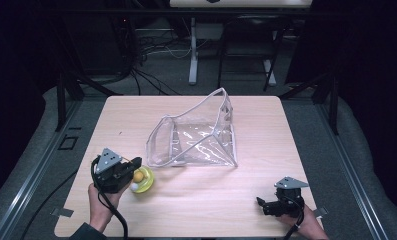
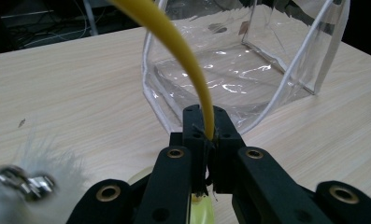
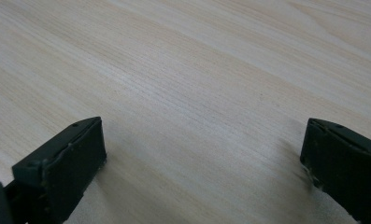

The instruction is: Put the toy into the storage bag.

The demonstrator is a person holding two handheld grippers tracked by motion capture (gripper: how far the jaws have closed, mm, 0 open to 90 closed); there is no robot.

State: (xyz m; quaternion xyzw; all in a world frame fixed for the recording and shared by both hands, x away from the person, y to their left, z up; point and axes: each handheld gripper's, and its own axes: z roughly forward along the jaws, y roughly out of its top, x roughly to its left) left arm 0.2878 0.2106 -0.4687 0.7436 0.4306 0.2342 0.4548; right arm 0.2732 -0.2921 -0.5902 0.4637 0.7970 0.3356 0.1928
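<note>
Left hand-held gripper (image 2: 205,135) at near left of bench (image 1: 256,195), jaws clamped on yellow rim (image 2: 192,65) of small bowl (image 1: 145,181). Clear plastic pouch (image 1: 196,137) standing open mid-bench. Right hand-held gripper (image 3: 202,158) near right, jaws spread wide over bare wood.

A clear plastic pouch (image 1: 196,137) with white edging is seen lying open, its mouth turned toward the yellow item (image 1: 142,180). The yellow item, a small round thing with an orange and a white ball, is placed near the pouch mouth. Its thin yellow strap (image 2: 185,60) is pinched by the left tongs (image 2: 206,135) just before the pouch.
</note>
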